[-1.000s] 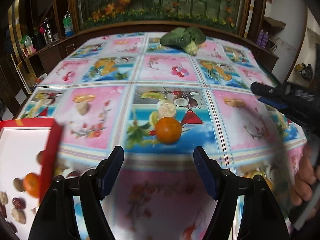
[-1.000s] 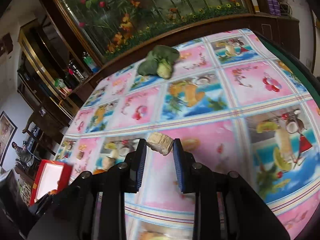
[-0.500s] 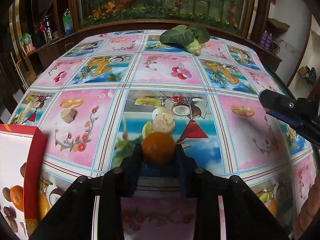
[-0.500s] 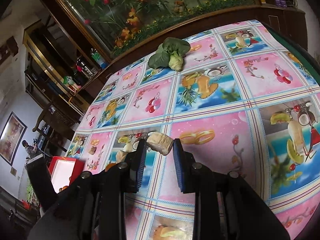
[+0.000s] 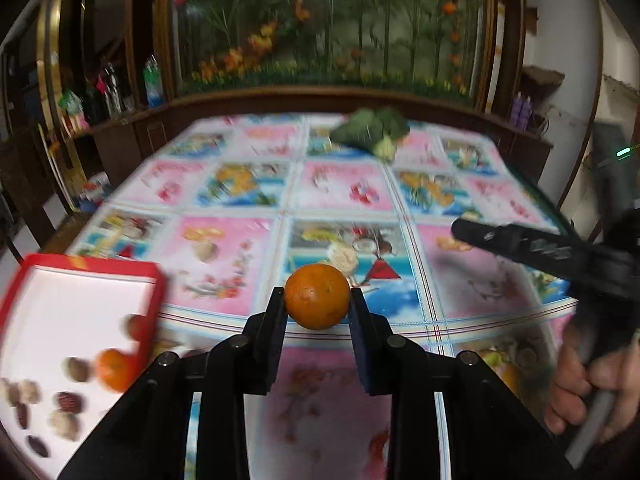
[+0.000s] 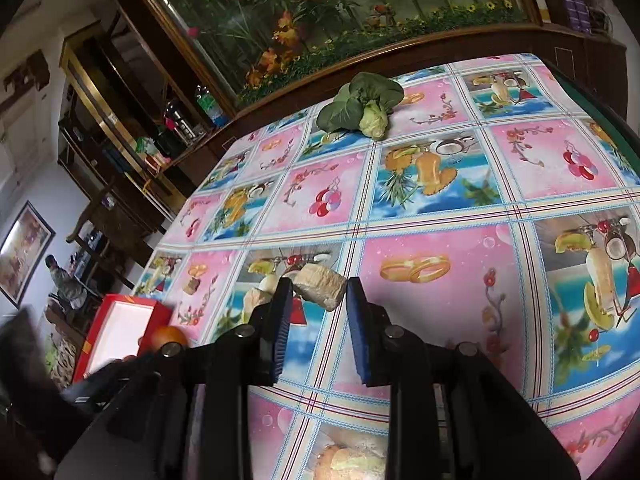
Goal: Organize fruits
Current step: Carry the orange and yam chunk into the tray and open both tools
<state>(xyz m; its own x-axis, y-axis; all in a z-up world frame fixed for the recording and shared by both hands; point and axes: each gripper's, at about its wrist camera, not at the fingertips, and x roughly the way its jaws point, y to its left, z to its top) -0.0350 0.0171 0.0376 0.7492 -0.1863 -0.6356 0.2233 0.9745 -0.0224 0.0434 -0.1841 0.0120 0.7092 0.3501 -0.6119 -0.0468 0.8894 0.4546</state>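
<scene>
Holding fruit in both claws above the patterned desk

Left wrist view: the left claw (image 5: 317,300) is clenched on a round orange tangerine (image 5: 317,301) with a dimpled, matte peel; both blue-faced pads press its sides, and it sits clear of the cloth. The log of the last second agrees: this claw's jaws closed onto the fruit within that time and have since settled.

Only this view shows the inside of the shallow red cardboard box with a white floor (image 5: 48,312) at lower left. It holds a second small tangerine (image 5: 113,369) against the red wall, plus several dark wrinkled dates and pale knobbly nuts, all blurred. At the right edge of the same view, a person's hand (image 5: 576,384) wraps the handle of the other black tool.

Right wrist view: the right claw (image 6: 316,292) is grasping a pale beige, rough-crusted wedge-shaped chunk (image 6: 322,286); what kind of food it is I cannot tell. The box appears here only as a small red corner at far left, contents mostly hidden.

Sharper in the right view: a leafy green vegetable with a pale stem end (image 6: 362,106) lying at the far side of the desk (image 6: 440,240), which wears a glossy plastic cloth of pink and blue fruit-print squares. The left view smears it with motion blur.
</scene>
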